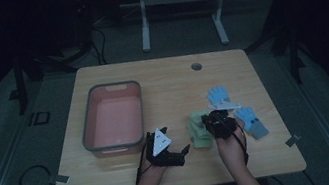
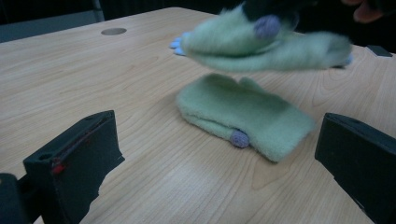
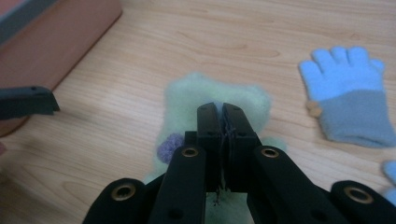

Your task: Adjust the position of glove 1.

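Note:
Two pale green mittens with purple buttons are in play. One mitten point(image 2: 243, 116) lies flat on the wooden table point(image 1: 166, 87), in front of my left gripper point(image 2: 219, 158), whose jaws stand wide apart with nothing between them. The other mitten point(image 2: 261, 44) hangs above it, blurred, off the tabletop. My right gripper point(image 3: 222, 121) is shut on this lifted mitten point(image 3: 187, 98), with fabric pinched between the pads. In the high view the right gripper point(image 1: 210, 123) sits over the green mittens point(image 1: 198, 132), and the left gripper point(image 1: 182, 153) is just to their left.
A pink bin with a grey rim point(image 1: 87, 120) stands empty on the left of the table. Two blue gloves with grey cuffs lie on the right, one point(image 1: 217, 94) farther back and one point(image 1: 253, 120) nearer. A round grommet hole point(image 1: 196, 66) is near the far edge.

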### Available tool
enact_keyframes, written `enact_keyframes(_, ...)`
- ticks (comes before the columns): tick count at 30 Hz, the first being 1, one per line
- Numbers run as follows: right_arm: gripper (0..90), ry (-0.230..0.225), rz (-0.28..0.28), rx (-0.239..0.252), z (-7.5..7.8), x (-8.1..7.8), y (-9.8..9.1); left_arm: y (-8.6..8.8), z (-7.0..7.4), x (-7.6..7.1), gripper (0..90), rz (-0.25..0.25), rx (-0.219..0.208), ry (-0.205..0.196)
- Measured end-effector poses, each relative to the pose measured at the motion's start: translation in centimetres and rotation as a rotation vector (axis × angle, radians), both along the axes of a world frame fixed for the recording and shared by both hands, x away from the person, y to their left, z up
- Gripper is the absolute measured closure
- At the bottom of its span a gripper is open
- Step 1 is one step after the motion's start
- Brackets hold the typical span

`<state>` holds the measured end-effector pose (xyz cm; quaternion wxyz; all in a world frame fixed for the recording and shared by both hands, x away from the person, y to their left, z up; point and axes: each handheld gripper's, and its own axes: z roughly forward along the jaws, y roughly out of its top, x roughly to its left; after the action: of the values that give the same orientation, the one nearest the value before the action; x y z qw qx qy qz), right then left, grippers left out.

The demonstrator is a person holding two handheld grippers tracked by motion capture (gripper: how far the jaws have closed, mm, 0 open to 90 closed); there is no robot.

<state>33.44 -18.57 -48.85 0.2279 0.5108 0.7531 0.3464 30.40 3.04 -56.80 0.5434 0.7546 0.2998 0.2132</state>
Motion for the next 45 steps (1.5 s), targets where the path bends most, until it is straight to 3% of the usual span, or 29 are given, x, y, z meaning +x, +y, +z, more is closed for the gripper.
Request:
enact_keyframes(8,87.0,0.041,-0.005,-0.028,-2.2,0.2,0.7,0.0,0.0,0.0,0.3,-0.004,0.001,0.001)
enact_keyframes(17,86.3,0.080,0.013,-0.025,-3.8,0.6,0.6,-0.1,0.0,-0.1,0.3,-0.026,0.001,-0.004)
enact_keyframes(21,85.5,0.086,0.021,-0.023,-4.3,0.5,0.7,-0.3,0.0,-0.3,0.2,-0.007,0.026,-0.020)
enact_keyframes(28,76.8,0.075,0.044,-0.011,-3.3,0.2,0.3,-0.5,0.0,-0.2,0.3,-0.001,0.028,0.001)
enact_keyframes(30,74.4,0.067,0.056,-0.016,-2.9,0.2,0.1,-0.3,0.0,-0.2,6.2,-0.020,0.019,-0.001)
enact_keyframes(33,69.2,0.064,0.085,-0.017,-2.3,0.7,-0.3,-0.4,0.0,-0.2,5.3,-0.029,0.023,-0.005)
enact_keyframes(37,67.0,0.039,0.117,-0.023,-1.5,1.1,-1.3,-0.5,0.1,-0.1,4.1,-0.012,0.062,-0.002)
enact_keyframes(42,65.5,0.029,0.165,-0.041,-1.1,1.7,-3.0,-0.6,0.1,0.1,4.3,-0.018,0.104,0.048)
enact_keyframes(45,64.8,0.027,0.193,-0.049,-0.9,2.1,-3.8,-0.7,0.3,0.2,4.2,-0.047,0.109,0.075)
